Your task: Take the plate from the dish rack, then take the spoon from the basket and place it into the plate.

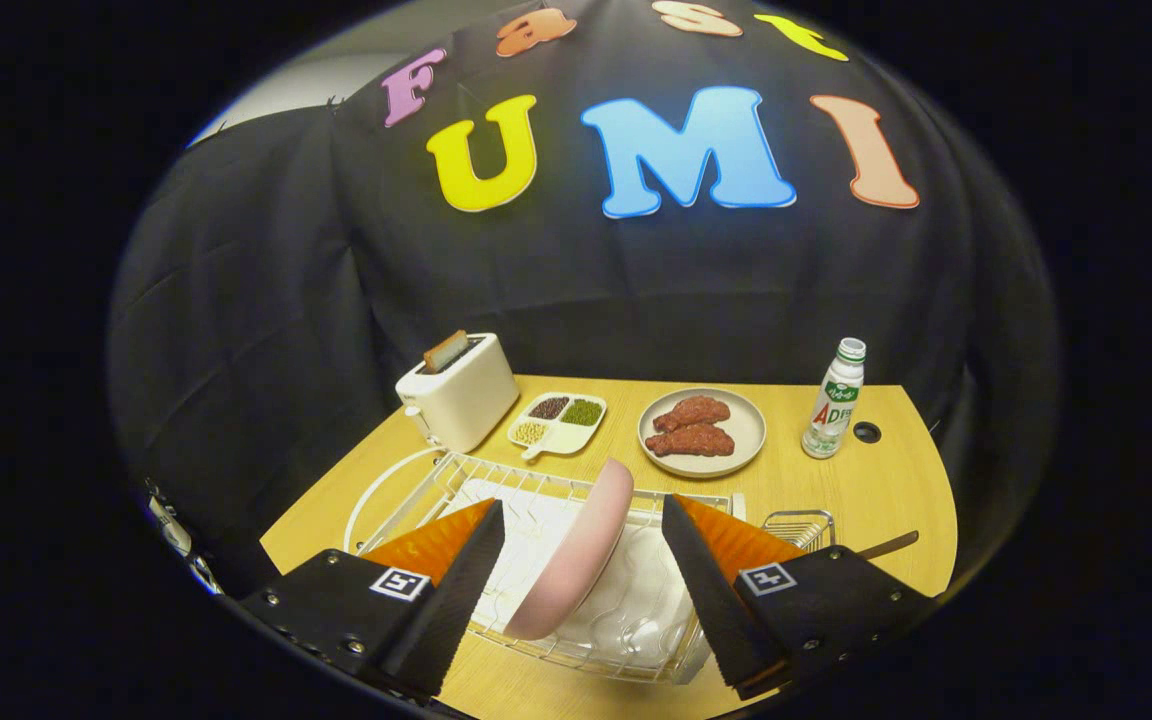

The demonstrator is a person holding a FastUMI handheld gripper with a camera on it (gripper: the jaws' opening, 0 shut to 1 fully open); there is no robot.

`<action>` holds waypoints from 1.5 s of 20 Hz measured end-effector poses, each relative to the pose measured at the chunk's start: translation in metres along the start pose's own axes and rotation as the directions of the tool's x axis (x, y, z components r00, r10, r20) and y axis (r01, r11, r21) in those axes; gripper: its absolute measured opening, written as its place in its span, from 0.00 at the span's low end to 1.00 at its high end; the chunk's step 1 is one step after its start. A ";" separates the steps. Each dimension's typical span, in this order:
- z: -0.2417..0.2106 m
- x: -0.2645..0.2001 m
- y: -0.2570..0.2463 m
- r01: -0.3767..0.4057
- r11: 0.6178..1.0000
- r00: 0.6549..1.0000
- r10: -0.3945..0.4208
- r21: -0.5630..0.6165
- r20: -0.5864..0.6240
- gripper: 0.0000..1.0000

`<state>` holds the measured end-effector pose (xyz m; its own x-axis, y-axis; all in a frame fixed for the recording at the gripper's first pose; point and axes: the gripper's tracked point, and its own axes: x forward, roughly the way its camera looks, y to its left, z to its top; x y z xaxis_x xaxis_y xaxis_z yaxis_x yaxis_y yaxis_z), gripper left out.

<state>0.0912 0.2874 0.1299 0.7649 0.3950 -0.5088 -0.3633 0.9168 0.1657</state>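
The gripper [583,520] was spread wide, grasping nothing. The pink plate [576,555] stood on edge in the white wire dish rack [456,480], between the two fingers and touching neither. The small wire basket [798,525] sat just beside the rack, behind the right finger (a dark handle [891,545] protruded past it; the spoon itself could not be made out). Beyond the rack stood a toaster [461,400], a divided dish [558,422], a plate of meat [701,430] and a bottle [834,400].
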 end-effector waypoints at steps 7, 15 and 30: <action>-0.029 0.051 0.005 -0.020 0.996 0.967 0.041 0.087 -0.251 0.97; -0.069 0.076 0.009 0.005 0.978 0.873 0.097 0.208 -0.479 0.96; -0.089 0.074 -0.005 0.108 0.983 0.769 0.010 0.145 -0.639 0.51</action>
<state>0.1024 0.3069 0.0156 0.2445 0.2754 -0.9297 -0.1974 0.9529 0.2304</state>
